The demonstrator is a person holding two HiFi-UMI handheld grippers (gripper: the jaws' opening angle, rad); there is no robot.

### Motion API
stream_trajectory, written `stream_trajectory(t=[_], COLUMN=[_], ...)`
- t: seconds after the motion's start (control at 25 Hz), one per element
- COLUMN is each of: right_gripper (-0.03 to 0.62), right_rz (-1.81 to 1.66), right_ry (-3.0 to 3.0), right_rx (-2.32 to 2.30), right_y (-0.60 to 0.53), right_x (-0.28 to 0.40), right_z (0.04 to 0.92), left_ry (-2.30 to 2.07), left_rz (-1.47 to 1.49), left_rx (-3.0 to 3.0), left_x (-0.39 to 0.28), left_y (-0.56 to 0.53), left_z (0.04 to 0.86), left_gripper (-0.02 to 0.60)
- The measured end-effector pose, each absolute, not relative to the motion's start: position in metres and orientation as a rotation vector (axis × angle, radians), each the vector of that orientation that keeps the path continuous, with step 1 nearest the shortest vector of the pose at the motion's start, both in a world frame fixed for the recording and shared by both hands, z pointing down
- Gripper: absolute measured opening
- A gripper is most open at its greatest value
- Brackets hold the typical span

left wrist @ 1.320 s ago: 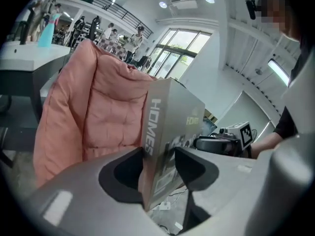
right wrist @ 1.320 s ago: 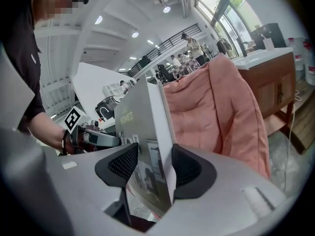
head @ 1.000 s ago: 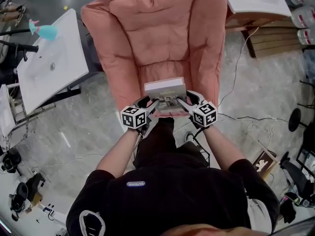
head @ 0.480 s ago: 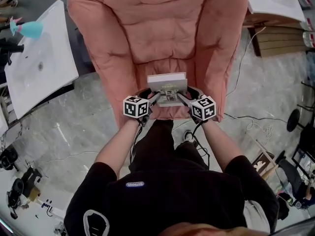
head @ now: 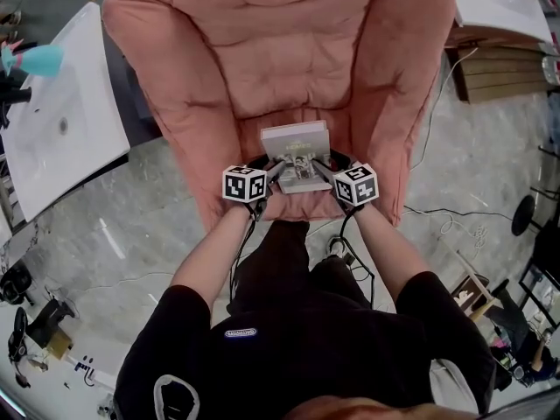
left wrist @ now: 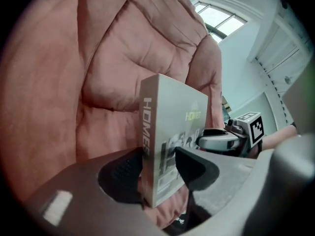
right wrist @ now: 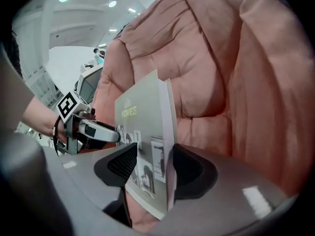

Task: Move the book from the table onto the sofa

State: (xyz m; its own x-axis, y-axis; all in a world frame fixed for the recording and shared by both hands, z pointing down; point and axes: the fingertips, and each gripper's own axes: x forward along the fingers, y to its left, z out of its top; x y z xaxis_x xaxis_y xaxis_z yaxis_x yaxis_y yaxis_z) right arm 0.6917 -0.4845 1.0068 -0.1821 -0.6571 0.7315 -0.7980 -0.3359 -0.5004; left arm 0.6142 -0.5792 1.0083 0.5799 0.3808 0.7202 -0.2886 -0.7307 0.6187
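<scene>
The book (head: pixel 296 138), pale grey with a thick spine, is held flat just above the front of the seat of the pink sofa (head: pixel 289 51). My left gripper (head: pixel 281 168) is shut on its near left corner and my right gripper (head: pixel 316 168) on its near right corner. In the left gripper view the book (left wrist: pixel 172 127) stands on edge between the pads of the left gripper (left wrist: pixel 157 170), with pink cushion (left wrist: pixel 98 58) behind. The right gripper view shows the book (right wrist: pixel 145 127) clamped in the right gripper (right wrist: pixel 155 168), and the other gripper (right wrist: pixel 81 127) beyond it.
A white table (head: pixel 61 129) with a teal object (head: pixel 39 58) stands at the left of the sofa. Wooden pallets under a white board (head: pixel 499 51) are at the top right. Cables (head: pixel 446 221) trail over the grey floor at the right.
Both grippers have sunk with the book toward the sofa seat and reach farther over its front edge. The grip on the book looks the same.
</scene>
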Motion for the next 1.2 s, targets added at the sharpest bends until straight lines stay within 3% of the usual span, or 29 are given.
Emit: stream_trajectory(t=[0.68,1.2], right_gripper=[0.255,0.253], right_rz=[1.646,1.478], right_ry=[-1.547,-1.558], right_rx=[1.862,2.029], right_y=[-0.505,-0.489], right_x=[0.717,0.718], right_z=[1.074,0.993], left_ry=[-0.019,-0.121], left_rz=[1.332,1.275], left_rx=[2.114,2.242], left_x=[0.633,0.613], left_y=[-0.596,-0.599], left_z=[1.073,1.015], left_gripper=[0.195,0.187])
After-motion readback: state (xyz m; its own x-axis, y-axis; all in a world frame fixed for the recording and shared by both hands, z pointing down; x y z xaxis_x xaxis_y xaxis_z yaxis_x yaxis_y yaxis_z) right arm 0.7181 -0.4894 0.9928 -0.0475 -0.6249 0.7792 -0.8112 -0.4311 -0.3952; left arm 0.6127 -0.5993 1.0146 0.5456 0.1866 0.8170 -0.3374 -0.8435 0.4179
